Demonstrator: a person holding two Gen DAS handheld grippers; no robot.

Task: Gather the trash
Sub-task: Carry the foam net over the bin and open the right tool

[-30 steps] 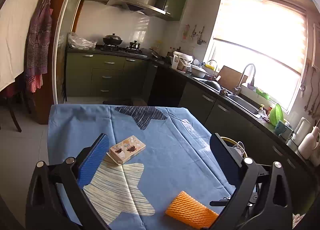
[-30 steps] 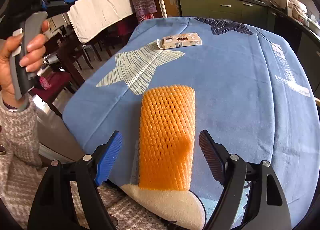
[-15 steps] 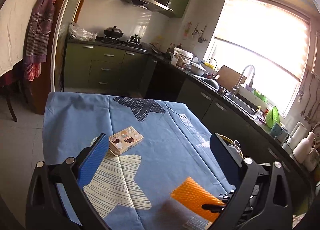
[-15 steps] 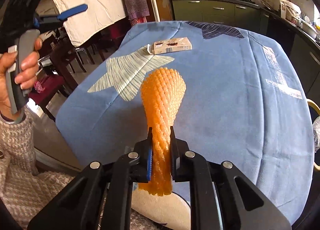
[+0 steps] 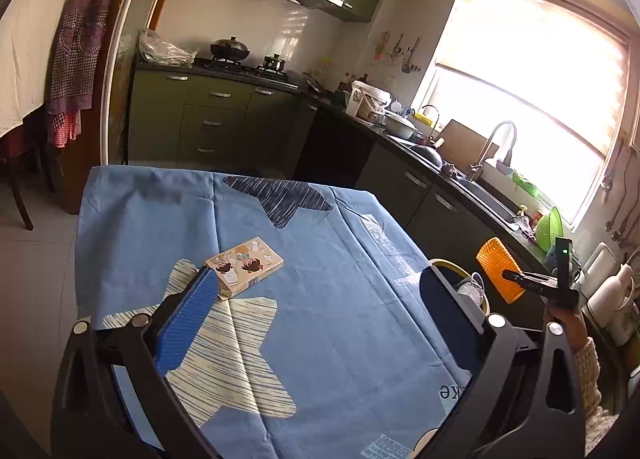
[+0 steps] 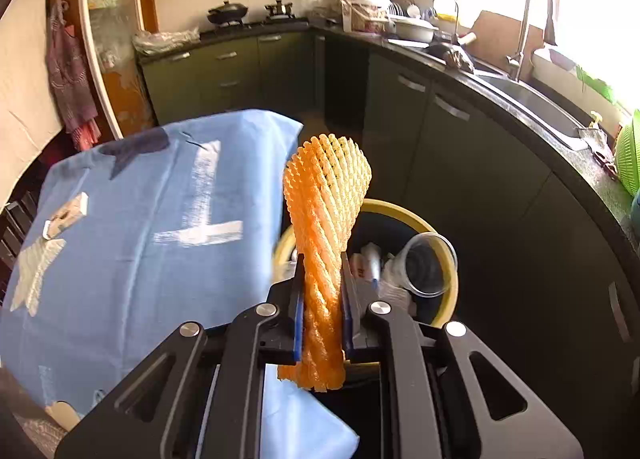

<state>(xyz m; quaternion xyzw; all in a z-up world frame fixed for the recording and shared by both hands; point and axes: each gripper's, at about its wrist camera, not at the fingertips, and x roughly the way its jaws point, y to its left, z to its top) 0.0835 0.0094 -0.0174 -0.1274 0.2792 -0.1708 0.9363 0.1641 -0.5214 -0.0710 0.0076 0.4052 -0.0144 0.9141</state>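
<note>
Foam netting stands pinched between the pads of the right tool, its long axis running straight out ahead; just past and below it the yellow-rimmed bin lies open beside the surface. Left tool gapes empty, small box just beyond it

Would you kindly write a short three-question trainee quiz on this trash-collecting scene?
1. True or false: the right gripper is shut on the orange foam net.
2. What lies on the blue tablecloth just ahead of the left gripper?
A. the small printed box
B. a spoon
C. a bottle
3. Which clear item lies inside the yellow-rimmed bin?

Key
1. True; the net is pinched between the pads.
2. A
3. A clear plastic cup.
</note>
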